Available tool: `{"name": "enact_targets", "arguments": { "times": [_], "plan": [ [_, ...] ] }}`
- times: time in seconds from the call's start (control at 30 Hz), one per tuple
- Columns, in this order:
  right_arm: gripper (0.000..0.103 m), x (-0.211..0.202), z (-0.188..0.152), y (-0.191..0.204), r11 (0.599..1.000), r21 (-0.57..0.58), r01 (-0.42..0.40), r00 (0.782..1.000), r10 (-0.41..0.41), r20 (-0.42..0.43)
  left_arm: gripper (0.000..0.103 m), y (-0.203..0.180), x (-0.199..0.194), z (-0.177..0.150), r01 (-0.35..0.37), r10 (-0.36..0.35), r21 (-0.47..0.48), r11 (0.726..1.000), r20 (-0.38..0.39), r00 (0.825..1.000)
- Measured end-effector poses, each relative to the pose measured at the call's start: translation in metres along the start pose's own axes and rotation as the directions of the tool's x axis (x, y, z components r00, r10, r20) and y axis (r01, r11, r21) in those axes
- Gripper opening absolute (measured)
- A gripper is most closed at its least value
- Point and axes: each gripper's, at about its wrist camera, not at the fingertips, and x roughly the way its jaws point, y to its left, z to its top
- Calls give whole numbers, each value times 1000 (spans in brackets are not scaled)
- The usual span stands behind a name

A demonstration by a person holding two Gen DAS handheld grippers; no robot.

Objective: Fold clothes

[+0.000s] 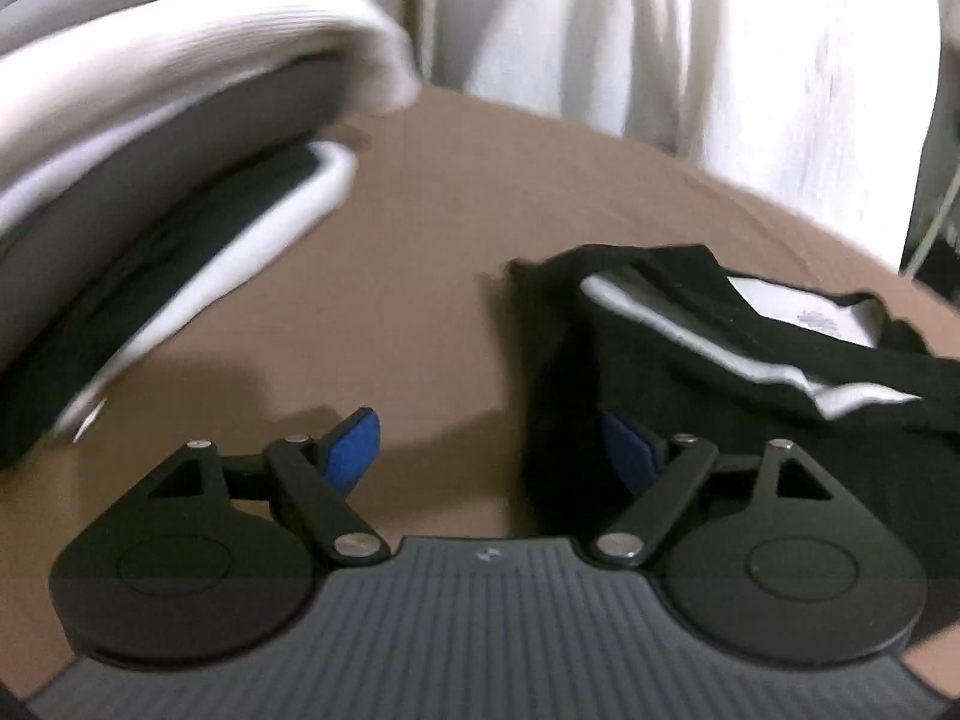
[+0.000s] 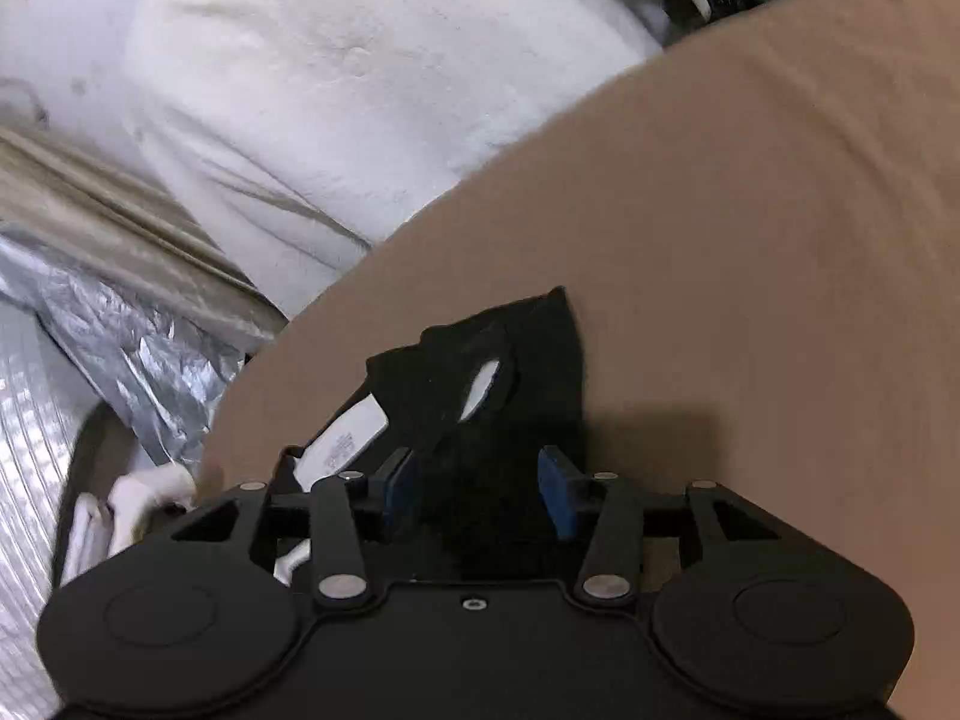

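L gripper (image 1: 489, 450) sits nearest in its own view: jaws spread wide, nothing pinched. Only bare brown cloth shows in the gap; the black garment (image 1: 690, 360) lies against the right-hand blue pad (image 1: 627, 456) but isn't clamped.

R gripper (image 2: 480, 489), from its own cam: jaws partway apart, with the garment (image 2: 498, 396) bunched up between them. Can't see either pad pressing on it, so it reads as let go, not gripped.

The garment is a small black item with white lining and a label (image 2: 345, 441), sitting crumpled on the brown sheet (image 1: 420, 240) in a rough bundle, edges not squared. In the R view it lies near that surface's left edge.

Further out in the L view, a stack of folded grey and white clothes (image 1: 150, 150) sits on the same surface, apart from the black piece. Behind that, a white drape (image 1: 660, 30). The R view shows silver foil wrap (image 2: 120, 324) and more white fabric (image 2: 330, 90) off the surface's edge.

Step, prob: garment just set down, so either one fold is done or a regrip is coming. The bundle looks too loose to count as finished.

Next move, imo: each gripper needs a clean edge or corner. Close on a single layer, w/o catching the brown sheet under it, then pull flat before folding over. Risk: black on black hides layers, so a pinch could grab two.
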Motion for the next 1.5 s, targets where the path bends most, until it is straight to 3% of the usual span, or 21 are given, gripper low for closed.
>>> {"name": "enact_targets", "arguments": {
  "times": [0.07, 0.2, 0.27, 0.37, 0.53, 0.63, 0.77, 0.83, 0.9, 0.97, 1.0, 1.07, 1.13, 1.2, 1.27, 1.33, 1.4, 1.5],
  "plan": [
    [52, -14, -1, 8, 997, -65, -34, 999, 36, 22, 81, 6, -12, -6, 19, -19, 11, 1000, -17, 1000],
    [52, -32, -18, 20, 989, -117, -94, 996, 93, -12, 81, 0, -45, 3, 52, -51, -1, 999, 97, 994],
    [52, -39, -33, 20, 993, -96, -75, 997, 73, -22, 81, -2, -50, 4, 67, -66, -7, 998, 134, 989],
    [52, -44, -43, 24, 993, -103, -55, 997, 50, -54, 81, -11, -42, 4, 59, -62, 31, 998, 119, 991],
    [52, -36, -38, 55, 953, -304, 7, 1000, -11, -10, 81, -34, -35, -3, 51, -71, 162, 985, 117, 991],
    [52, -5, -41, 71, 902, -430, 38, 996, -66, -51, 81, -56, -35, -7, 23, -60, 273, 962, 129, 990],
    [52, 39, -63, 96, 828, -561, 30, 984, -122, -128, 81, -100, -30, -10, 122, -167, 435, 892, 67, 984],
    [51, 58, -83, 110, 766, -643, 1, 972, -151, -179, 81, -122, -23, -8, 137, -172, 481, 866, 29, 985],
    [51, 76, -94, 118, 693, -721, -5, 970, -172, -172, 81, -141, -6, -1, 147, -159, 499, 854, -20, 987],
    [51, 100, -95, 122, 630, -776, 39, 965, -226, -135, 81, -155, 17, 7, 159, -140, 512, 844, -75, 987],
    [51, 110, -92, 124, 618, -785, 44, 964, -231, -128, 81, -163, 28, 12, 159, -127, 522, 838, -97, 987],
    [49, 122, -74, 127, 633, -774, 30, 974, -194, -120, 84, -177, 54, 20, 150, -95, 548, 823, -128, 987],
    [40, 122, -55, 129, 639, -768, 49, 989, -140, -53, 87, -185, 72, 36, 130, -84, 546, 827, -109, 990],
    [38, 123, -35, 130, 646, -760, 67, 996, -86, 15, 93, -187, 89, 59, 71, -46, 511, 857, -63, 997],
    [47, 109, -20, 122, 667, -733, 131, 989, -42, 138, 93, -180, 101, 83, -4, 7, 440, 898, -5, 1000],
    [49, 94, 0, 100, 743, -648, 170, 978, -47, 202, 92, -168, 106, 98, -27, 22, 363, 931, 19, 1000],
    [49, 79, 20, 74, 810, -567, 150, 979, -41, 201, 92, -150, 101, 105, -19, 10, 289, 957, 33, 999],
    [49, 60, 38, 40, 866, -488, 112, 984, -30, 173, 93, -125, 90, 104, -3, -15, 237, 972, 77, 997]
  ]
}}
